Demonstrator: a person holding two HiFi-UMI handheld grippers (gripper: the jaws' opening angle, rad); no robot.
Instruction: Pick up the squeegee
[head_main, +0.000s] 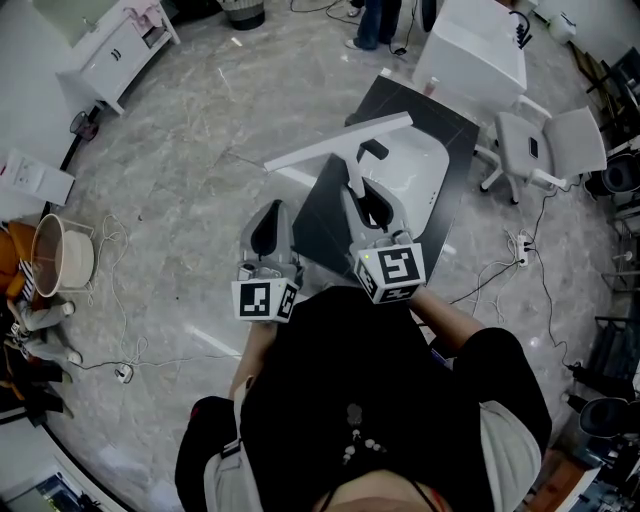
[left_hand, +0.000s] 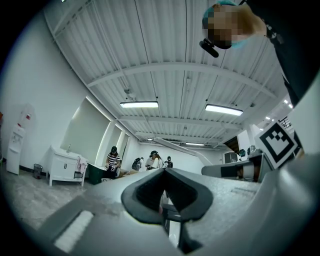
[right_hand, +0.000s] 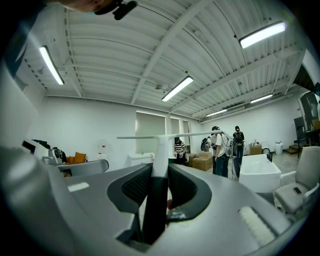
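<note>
Squeegee (head_main: 338, 146): probably light and rigid, raised before the person. The right gripper (head_main: 370, 208) fingers clamp its slim handle. The long blade likely levers, favouring a mid-handle hold. The left gripper (head_main: 268, 235) fingers are closed and empty.

Floor (head_main: 180, 190) open left of dark table (head_main: 462, 170); white chair (head_main: 545, 145) & power strip (head_main: 521, 243) crowd rt side

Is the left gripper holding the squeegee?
No, the squeegee is clamped by its handle in the right gripper, while the left gripper holds nothing.
</note>
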